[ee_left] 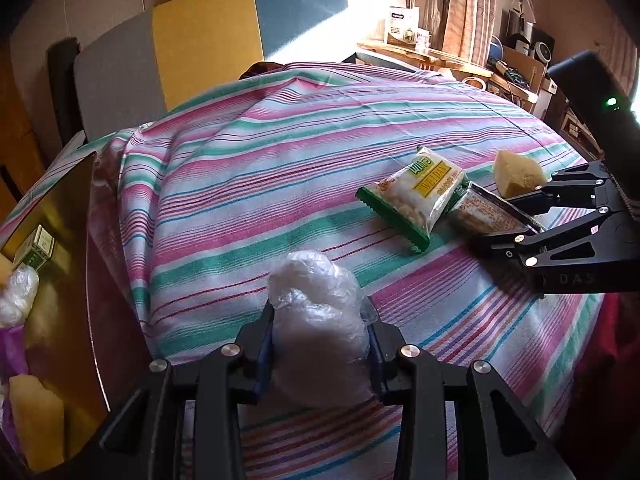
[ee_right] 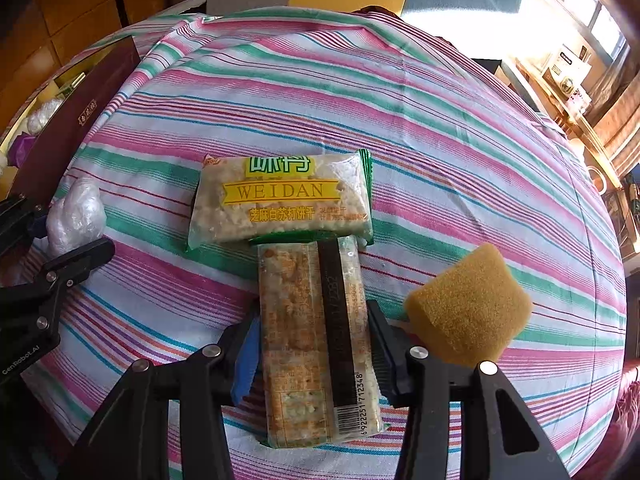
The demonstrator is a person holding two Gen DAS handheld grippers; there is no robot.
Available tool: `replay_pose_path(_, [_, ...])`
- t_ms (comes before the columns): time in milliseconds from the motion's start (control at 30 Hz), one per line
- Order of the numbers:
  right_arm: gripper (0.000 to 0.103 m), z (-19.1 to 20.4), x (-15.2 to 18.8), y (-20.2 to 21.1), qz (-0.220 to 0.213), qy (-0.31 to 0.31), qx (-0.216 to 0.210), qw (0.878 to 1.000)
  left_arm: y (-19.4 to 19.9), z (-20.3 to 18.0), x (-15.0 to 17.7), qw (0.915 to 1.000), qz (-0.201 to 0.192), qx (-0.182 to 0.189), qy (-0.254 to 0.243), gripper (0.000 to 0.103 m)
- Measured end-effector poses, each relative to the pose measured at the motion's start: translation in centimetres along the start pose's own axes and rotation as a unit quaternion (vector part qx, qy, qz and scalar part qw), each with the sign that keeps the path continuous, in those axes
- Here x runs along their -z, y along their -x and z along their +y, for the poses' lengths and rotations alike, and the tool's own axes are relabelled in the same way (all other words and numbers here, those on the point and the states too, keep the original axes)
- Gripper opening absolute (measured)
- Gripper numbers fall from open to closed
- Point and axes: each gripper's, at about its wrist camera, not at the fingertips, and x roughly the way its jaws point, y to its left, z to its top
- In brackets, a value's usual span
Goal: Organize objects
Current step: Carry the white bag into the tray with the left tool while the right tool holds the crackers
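My left gripper (ee_left: pixel 320 328) is shut on a crumpled clear plastic bag (ee_left: pixel 316 320), held just above the striped tablecloth (ee_left: pixel 248 184). The bag also shows at the left of the right wrist view (ee_right: pixel 76 212). My right gripper (ee_right: pixel 314 332) is shut on a cracker pack with a barcode (ee_right: pixel 316 340), which lies lengthwise between the fingers. A second cracker pack marked WEIDAN (ee_right: pixel 280 200) lies just beyond it, touching its far end. Both packs show at the right of the left wrist view, the WEIDAN pack (ee_left: pixel 412 196) left of the held pack (ee_left: pixel 486 212).
A yellow sponge (ee_right: pixel 468 304) lies right of my right gripper, also in the left wrist view (ee_left: pixel 516 178). An open dark red box (ee_left: pixel 52 280) at the table's left holds sponges, a plastic bag and a small green box. Chairs stand behind the table.
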Motion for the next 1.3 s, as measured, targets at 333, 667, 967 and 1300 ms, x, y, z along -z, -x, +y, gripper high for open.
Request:
replay_pose_path(333, [0.048,-0.6,-0.4,-1.3,-0.009,0.004,0.001,1.0,1.2,-0.2,-0.1,0.9999,0.003,0.015,0.005,0.036])
replay_pose_path(667, [0.048,-0.5,-0.1,-1.1,-0.015,0.004,0.004,1.0,8.4,1.5,-0.9,0.9977,-0.048,0.036,0.031,0.037])
replay_pose_path(967, [0.048,-0.1,0.2,-1.0,-0.022,0.012,0.014,1.0,13.5,11.3,0.5,0.9865,-0.08,-0.006,0.142,0.037])
replay_pose_path(1300, [0.048,-0.2,0.1,-0.9,-0.023,0.017,0.019,0.999,17.0,22.2,5.2,0.9548,-0.081,-0.163,0.235,0.037])
